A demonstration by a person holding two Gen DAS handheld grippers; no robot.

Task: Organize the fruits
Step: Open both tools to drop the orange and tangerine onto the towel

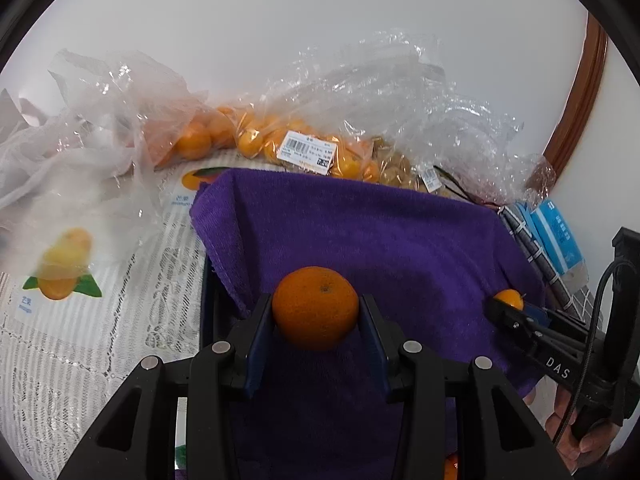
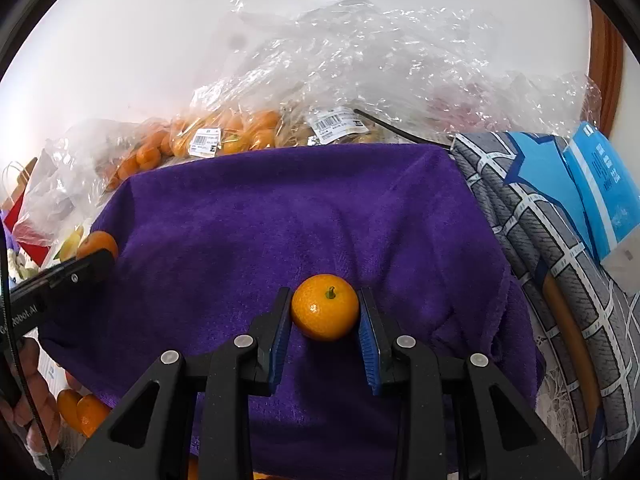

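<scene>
left gripper (image 1: 316,312): mandarin (image 1: 315,307) | right gripper (image 2: 325,312): kumquat (image 2: 324,306), "DAS"

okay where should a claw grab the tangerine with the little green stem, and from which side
Grip the stemmed tangerine across its widest middle, coming from the near side over the purple towel. Its round sides give the pads flat contact, as the right claw shows, and the stem stays clear.

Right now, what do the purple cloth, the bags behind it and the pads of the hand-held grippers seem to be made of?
Purple cloth: looks like soft plush microfibre, matte, with a short nap and a stitched hem.
Bags: thin clear plastic film, glossy, crinkled, with bright glints.
Pads of the right hand-held gripper: blue, ribbed, probably rubber or soft plastic; the arms are matte black hard plastic, likely.
</scene>
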